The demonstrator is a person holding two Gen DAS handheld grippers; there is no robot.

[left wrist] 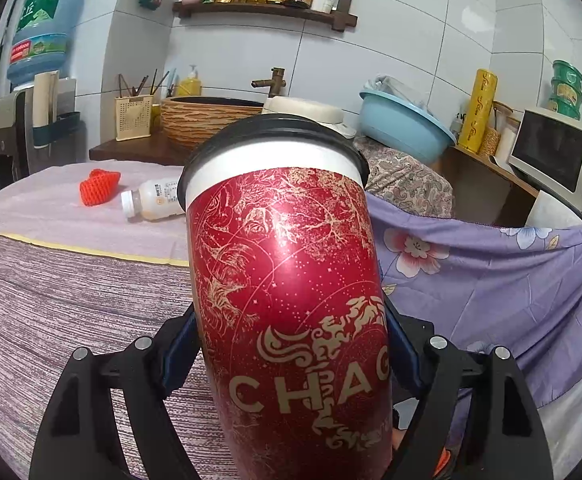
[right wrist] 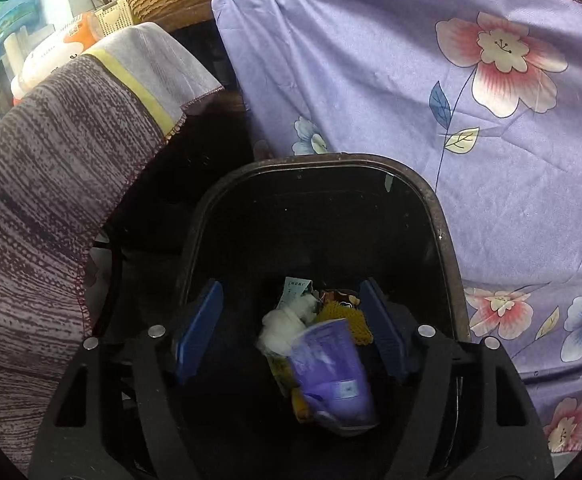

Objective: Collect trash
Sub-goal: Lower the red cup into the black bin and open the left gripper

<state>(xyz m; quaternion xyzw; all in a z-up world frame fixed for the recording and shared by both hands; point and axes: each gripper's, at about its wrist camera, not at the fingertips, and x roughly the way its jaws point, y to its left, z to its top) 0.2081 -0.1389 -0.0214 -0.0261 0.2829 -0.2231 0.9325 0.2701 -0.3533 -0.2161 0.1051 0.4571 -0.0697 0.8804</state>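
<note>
The left gripper has its fingers clenched around the red paper cup, carried upright above the worktop, while the right gripper hangs with fingers spread and empty over the black bin. A purple cup and wrappers already lie inside. By my reckoning we're midway: a plastic bottle and red foam netting wait on the worktop.

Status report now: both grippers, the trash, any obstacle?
Left gripper shut on red cup. Right gripper open, empty, above black bin. Purple cup already inside. Bottle, red foam net remain on table. No obstacle seen.
</note>
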